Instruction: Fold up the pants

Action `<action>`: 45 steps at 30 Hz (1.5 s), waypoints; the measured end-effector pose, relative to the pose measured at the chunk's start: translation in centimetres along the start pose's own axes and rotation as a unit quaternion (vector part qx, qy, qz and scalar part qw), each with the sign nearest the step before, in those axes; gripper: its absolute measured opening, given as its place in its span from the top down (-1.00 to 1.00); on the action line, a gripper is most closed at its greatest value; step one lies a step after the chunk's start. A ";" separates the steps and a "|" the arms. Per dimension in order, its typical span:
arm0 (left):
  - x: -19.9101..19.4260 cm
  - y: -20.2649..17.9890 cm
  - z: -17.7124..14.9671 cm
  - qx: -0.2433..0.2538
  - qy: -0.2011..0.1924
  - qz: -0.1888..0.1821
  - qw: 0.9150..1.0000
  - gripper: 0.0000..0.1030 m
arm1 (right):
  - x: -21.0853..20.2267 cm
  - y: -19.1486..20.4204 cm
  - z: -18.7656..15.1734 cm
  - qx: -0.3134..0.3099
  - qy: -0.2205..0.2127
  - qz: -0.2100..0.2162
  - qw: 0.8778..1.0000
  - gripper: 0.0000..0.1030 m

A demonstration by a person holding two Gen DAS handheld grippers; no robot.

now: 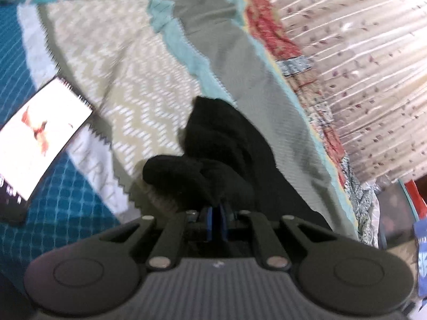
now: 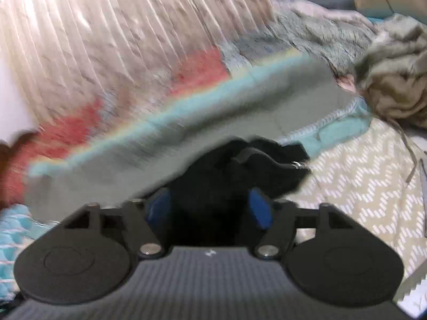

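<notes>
The black pants (image 1: pixel 226 154) lie bunched on a patchwork quilt (image 1: pixel 128 80). My left gripper (image 1: pixel 216 221) is shut on a fold of them, its blue pads pressed together with black cloth rising just beyond. In the right wrist view the pants (image 2: pixel 267 160) form a dark heap with a small metal ring (image 2: pixel 297 164) at their right edge. My right gripper (image 2: pixel 209 208) stands wide, blue pads (image 2: pixel 260 210) far apart, and black cloth fills the gap between them. The picture is blurred, so I cannot tell if the pads touch the cloth.
The quilt has a chevron patch, a grey-green patch (image 1: pixel 240 61) and red and teal borders. A white card with a red bird (image 1: pixel 42 130) lies at the left. Pale striped floral fabric (image 1: pixel 360 66) hangs beyond the quilt. A furry grey-brown blanket (image 2: pixel 387 74) is heaped at the right.
</notes>
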State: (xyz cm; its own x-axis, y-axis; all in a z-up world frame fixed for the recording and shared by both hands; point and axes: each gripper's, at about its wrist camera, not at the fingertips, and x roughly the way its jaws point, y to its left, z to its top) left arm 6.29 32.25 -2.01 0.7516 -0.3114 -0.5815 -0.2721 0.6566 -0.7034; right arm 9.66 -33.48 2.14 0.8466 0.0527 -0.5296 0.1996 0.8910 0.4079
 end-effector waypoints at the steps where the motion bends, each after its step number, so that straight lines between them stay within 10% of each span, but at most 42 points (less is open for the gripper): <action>1: 0.1 0.1 -0.3 0.001 0.003 0.003 1.000 0.89 | 0.8 -0.6 -0.6 -0.006 0.002 -0.032 0.999 -0.13; 8: 1.9 0.6 -0.8 0.006 0.025 0.030 0.999 0.88 | -5.8 -8.1 -9.3 0.087 -0.032 -0.004 0.996 -0.14; 15: 2.1 0.3 -1.0 0.002 0.029 0.031 0.999 0.88 | -3.7 -9.2 -13.4 0.200 0.070 0.028 0.977 -0.25; 17: 1.5 0.4 -1.0 -0.001 0.026 0.030 0.999 0.88 | -3.5 -8.4 -13.0 0.215 0.079 0.037 0.973 0.64; 23: 0.5 0.3 -0.7 -0.003 0.019 0.031 0.999 0.88 | -5.9 -6.6 -6.5 0.292 0.015 0.171 0.941 0.73; 26: 0.8 0.0 -0.9 -0.008 0.019 0.034 0.999 0.88 | -4.9 -7.1 -1.8 0.318 -0.041 0.145 0.936 0.37; 28: 0.7 -0.4 -1.1 -0.006 0.018 0.032 0.999 0.88 | -2.6 -7.9 0.5 0.274 -0.034 0.081 0.958 -0.73; 30: 0.5 -0.5 -1.2 -0.004 0.017 0.029 0.999 0.88 | -1.9 -8.9 0.4 0.267 -0.026 -0.011 0.963 -0.61; 37: 1.4 0.3 -1.0 -0.011 0.034 0.050 0.998 0.88 | -3.8 -9.7 -5.8 0.184 -0.027 -0.027 0.982 -0.50; 45: 0.7 0.0 -1.1 -0.010 0.030 0.050 0.998 0.87 | 1.7 -8.1 -5.4 0.082 -0.006 -0.049 0.995 -0.46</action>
State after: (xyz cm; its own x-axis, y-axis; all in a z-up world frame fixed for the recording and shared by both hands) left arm 6.10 31.28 -2.88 0.6833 -0.2852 -0.6721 -0.3570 0.6725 -0.6483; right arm 6.88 -38.17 -6.08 0.8246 -0.0380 -0.5644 0.3594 0.8056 0.4709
